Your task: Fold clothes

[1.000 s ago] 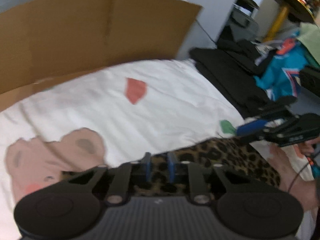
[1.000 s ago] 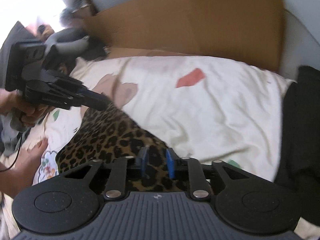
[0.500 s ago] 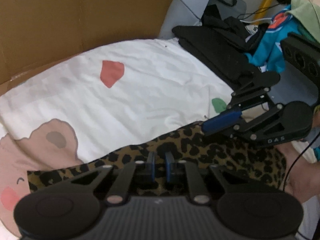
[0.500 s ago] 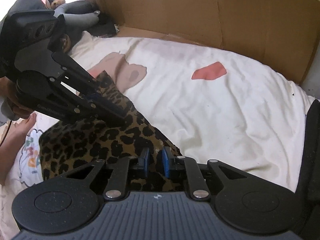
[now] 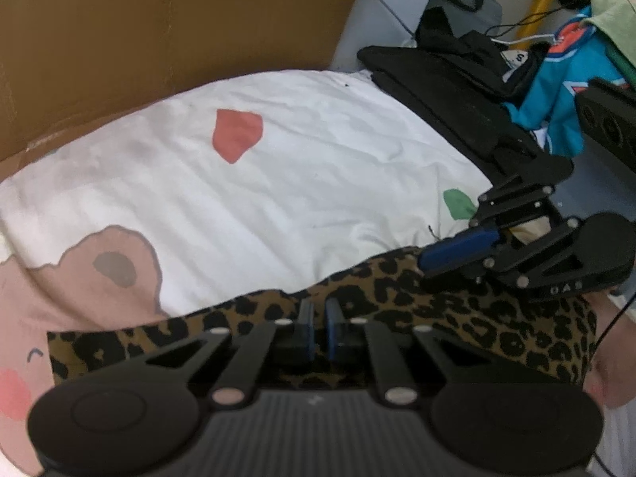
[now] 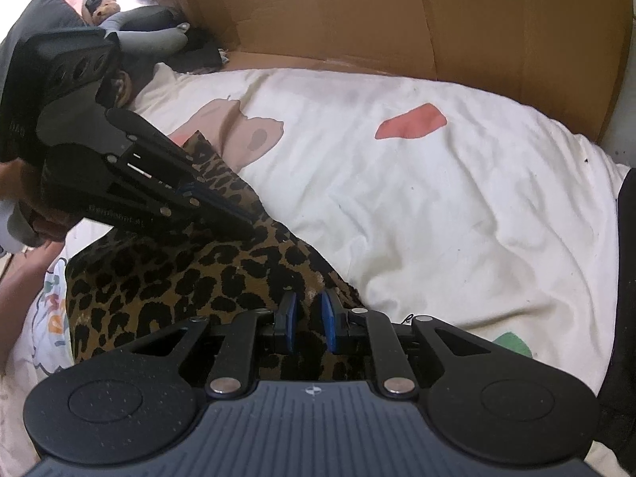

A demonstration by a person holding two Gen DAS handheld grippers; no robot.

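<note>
A leopard-print garment [image 5: 457, 318] lies stretched across a white bedsheet [image 5: 278, 198] printed with a bear and coloured patches. My left gripper [image 5: 318, 320] pinches the garment's near edge, and its jaws are closing with the cloth between the blue pads. In the right wrist view the left gripper [image 6: 242, 222] reaches in from the left onto the same cloth [image 6: 190, 278]. My right gripper [image 6: 306, 320] is shut on a fold of the garment. The left wrist view shows the right gripper [image 5: 427, 258] at the right, its blue finger tip on the cloth's far edge.
A tall cardboard sheet [image 5: 159, 31] stands behind the bed. Black clothes [image 5: 457, 91] and a teal garment [image 5: 556, 99] are piled to the right. A plush toy [image 6: 151, 35] and a dark cushion lie at the far left. A hand [image 6: 24, 278] rests by the garment.
Both grippers have sunk toward the bed with the leopard-print garment still between their pads. The cloth now lies lower and flatter on the sheet, and the two grippers look closer together.
</note>
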